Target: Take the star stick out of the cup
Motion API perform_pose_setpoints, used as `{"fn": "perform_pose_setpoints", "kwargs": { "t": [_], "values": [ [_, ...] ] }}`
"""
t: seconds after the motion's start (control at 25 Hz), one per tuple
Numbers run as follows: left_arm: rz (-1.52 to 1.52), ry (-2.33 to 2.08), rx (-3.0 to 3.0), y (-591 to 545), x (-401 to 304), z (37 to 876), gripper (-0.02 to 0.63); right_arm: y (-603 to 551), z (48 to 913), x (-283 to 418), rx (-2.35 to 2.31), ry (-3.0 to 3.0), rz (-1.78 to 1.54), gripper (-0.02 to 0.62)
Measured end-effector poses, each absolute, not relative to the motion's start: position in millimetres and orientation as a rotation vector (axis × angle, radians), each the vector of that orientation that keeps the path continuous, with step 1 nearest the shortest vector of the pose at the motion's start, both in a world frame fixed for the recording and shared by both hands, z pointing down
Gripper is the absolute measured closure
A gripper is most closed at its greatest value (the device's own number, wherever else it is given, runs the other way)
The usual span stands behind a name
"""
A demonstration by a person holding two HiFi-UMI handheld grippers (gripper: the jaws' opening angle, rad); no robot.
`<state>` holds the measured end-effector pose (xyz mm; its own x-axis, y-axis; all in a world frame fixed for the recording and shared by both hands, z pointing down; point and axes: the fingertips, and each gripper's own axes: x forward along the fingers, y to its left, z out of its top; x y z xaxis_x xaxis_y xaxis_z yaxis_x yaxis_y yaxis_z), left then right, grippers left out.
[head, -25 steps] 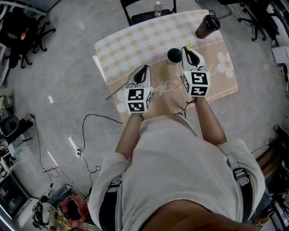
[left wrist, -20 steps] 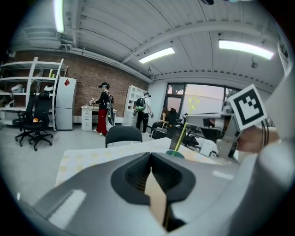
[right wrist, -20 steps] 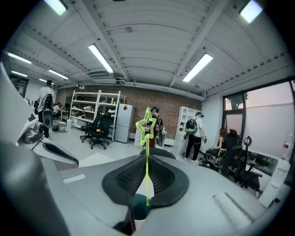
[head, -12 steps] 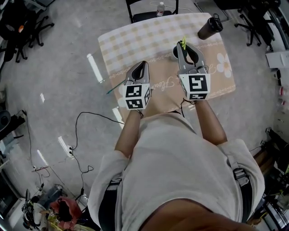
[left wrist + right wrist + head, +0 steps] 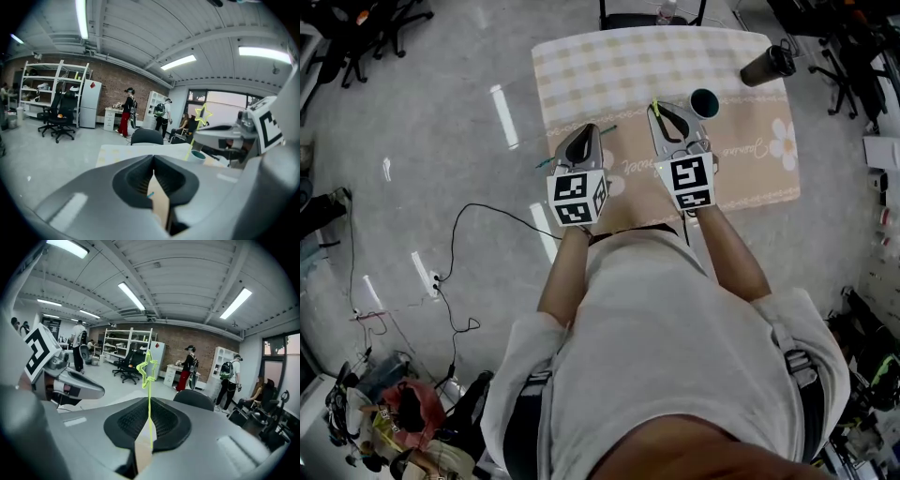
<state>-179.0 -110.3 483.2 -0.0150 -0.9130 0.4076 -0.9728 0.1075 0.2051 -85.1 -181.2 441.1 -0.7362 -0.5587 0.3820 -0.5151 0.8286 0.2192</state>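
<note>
Right gripper (image 5: 149, 420): clenched on the star stick (image 5: 149, 367). The thin yellow-green shaft is pinched low down between the pads and stands upright, with the outlined star at the top, well above the jaws.

Position of the stick: in the head view it is clear of the cup (image 5: 705, 102). The cup stands on the table (image 5: 609, 66) just to the right of my right gripper and is not touching the stick. I judge the removal done.

Left gripper (image 5: 153, 176): jaws together. A thin blue-green stick (image 5: 546, 162) crosses at the tips and I judge it gripped there.

Handling assessment: I judge the star stick very light, slender and somewhat springy, probably smooth plastic. It could swivel or slip in a loose pinch. The open star outline looks the weakest part and should not be squeezed. The right place to hold it is the straight shaft, near the lower end, with a firm but modest grip, as at present.

A dark tumbler (image 5: 767, 66) stands well apart at the far right corner
</note>
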Motion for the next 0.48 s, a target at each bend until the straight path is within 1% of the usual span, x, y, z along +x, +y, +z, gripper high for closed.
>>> {"fn": "perform_pose_setpoints", "kwargs": {
  "t": [0.32,0.48],
  "values": [
    [0.193,-2.049,1.652,-53.4,-235.0,504.0,0.603,-128.4,492.9,-144.1,0.549,-2.539,-0.151,0.581],
    [0.193,-2.074,1.605,-42.3,-236.1,509.8,0.603,-116.6,510.8,-147.7,0.477,-2.53,-0.141,0.581]
  ]
}}
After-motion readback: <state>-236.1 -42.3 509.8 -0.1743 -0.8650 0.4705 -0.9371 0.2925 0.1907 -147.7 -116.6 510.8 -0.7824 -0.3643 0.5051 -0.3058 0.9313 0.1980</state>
